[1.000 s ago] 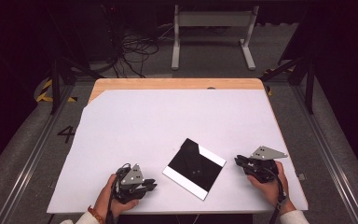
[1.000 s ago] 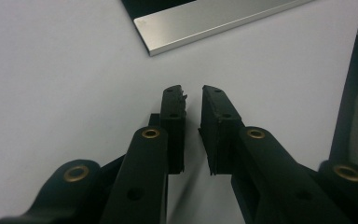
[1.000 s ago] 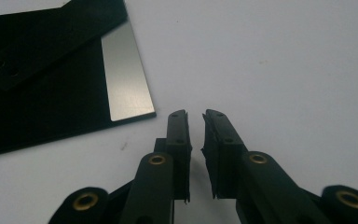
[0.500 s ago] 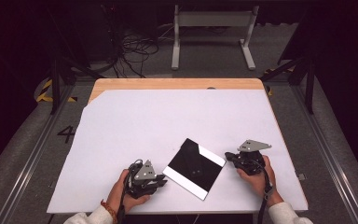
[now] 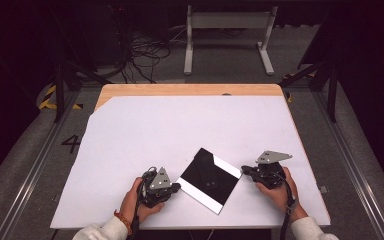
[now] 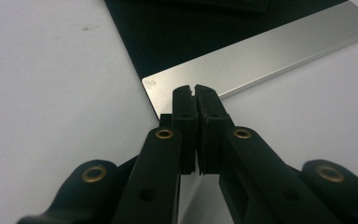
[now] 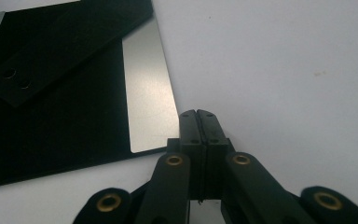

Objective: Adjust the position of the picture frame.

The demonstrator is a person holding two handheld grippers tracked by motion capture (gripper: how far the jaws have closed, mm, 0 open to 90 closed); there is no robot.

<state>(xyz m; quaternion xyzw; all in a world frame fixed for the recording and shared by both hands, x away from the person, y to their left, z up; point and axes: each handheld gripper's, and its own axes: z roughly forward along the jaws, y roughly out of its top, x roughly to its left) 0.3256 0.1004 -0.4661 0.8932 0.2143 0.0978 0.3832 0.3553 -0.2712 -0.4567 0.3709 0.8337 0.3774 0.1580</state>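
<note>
Both hands have drawn inward: left gripper (image 5: 176, 186) and right gripper (image 5: 245, 170), jaws together and empty, now flank the black-and-silver plate (image 5: 209, 179), poised to nudge it.

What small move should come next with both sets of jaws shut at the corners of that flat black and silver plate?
Probably nudge inward together to square the plate. The left gripper and right gripper each sit shut at a silver corner, holding nothing, and the plate lies skewed on the white table.

The right hand-held gripper (image 7: 200, 114), jaws pressed together, sits just beside the black-and-silver plate's (image 7: 147, 93) corner on the white table (image 7: 284, 60).
</note>
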